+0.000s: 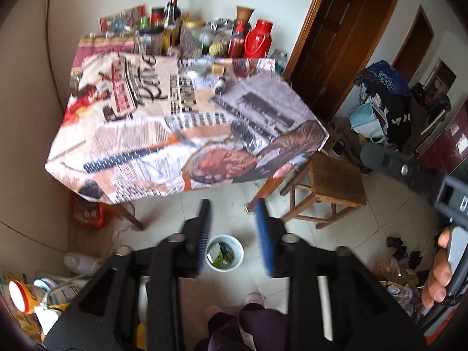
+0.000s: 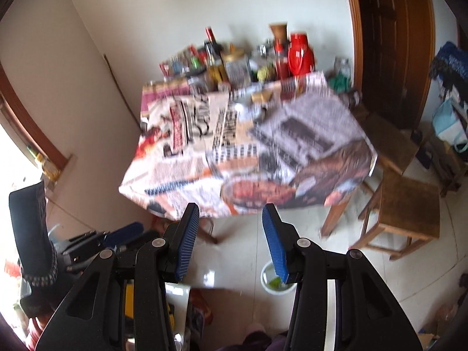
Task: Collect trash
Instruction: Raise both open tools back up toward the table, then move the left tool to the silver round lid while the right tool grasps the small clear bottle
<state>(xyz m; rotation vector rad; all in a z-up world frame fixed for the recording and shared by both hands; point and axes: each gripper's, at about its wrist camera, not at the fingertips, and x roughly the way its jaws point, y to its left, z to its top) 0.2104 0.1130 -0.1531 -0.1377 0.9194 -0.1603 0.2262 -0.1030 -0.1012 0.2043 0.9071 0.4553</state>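
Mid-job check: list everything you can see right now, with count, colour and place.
table: one, newspaper-print cloth, against the wall
bottles and jars: many, mixed colours, table's far edge
red flask: one, table's far right corner
wooden stool: one, brown, right of the table
bucket: one, white, green scraps inside, on the floor
left gripper: open, above the bucket
right gripper: open, empty

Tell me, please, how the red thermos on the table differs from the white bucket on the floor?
The red thermos stands on the table at its far end among bottles and jars; the white bucket sits on the tiled floor, in front of the table. The thermos is bright red and closed on top; the bucket is white, open, and holds green and dark scraps. Both stand upright, and neither gripper touches either.
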